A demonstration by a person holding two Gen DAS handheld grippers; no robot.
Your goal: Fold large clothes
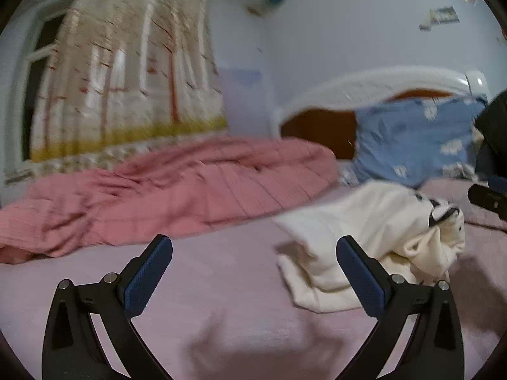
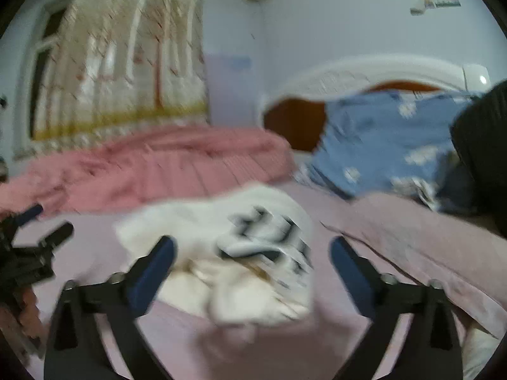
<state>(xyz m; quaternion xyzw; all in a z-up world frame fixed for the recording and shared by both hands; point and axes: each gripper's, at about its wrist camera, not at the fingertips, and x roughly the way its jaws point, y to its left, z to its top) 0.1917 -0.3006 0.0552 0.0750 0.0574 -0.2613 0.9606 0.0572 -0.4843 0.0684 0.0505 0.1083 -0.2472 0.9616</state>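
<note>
At the far left a patterned curtain [image 1: 126,72] hangs over a window, and below it a pink blanket [image 1: 164,190] lies rumpled across the far left of the bed. The bed's pale lilac sheet [image 1: 221,300] fills the near ground in both views.

The left tool [image 1: 253,247] hovers over bare sheet with its two blue-padded fingers [image 1: 149,275] spread wide, released and holding nothing. The cream garment [image 1: 364,240] lies bunched on the sheet to the right of this tool; the tool's right finger overlaps the garment's near left edge in the picture, though whether it touches the cloth cannot be told. A dark printed patch shows on the garment's far right side.

From the right wrist view, the same cream garment [image 2: 240,272] sits directly ahead of the right tool [image 2: 253,247], between and just beyond its fingers, in a crumpled heap with the black print facing up. That tool is also released, its fingers [image 2: 152,272] wide apart and empty. The left tool [image 2: 44,237] shows at the left edge of this view, near the garment's left side.

Further right, a blue flowered pillow [image 1: 418,139] leans against the headboard [image 1: 364,85] at the far side, behind the garment. The right view is heavily blurred.
</note>
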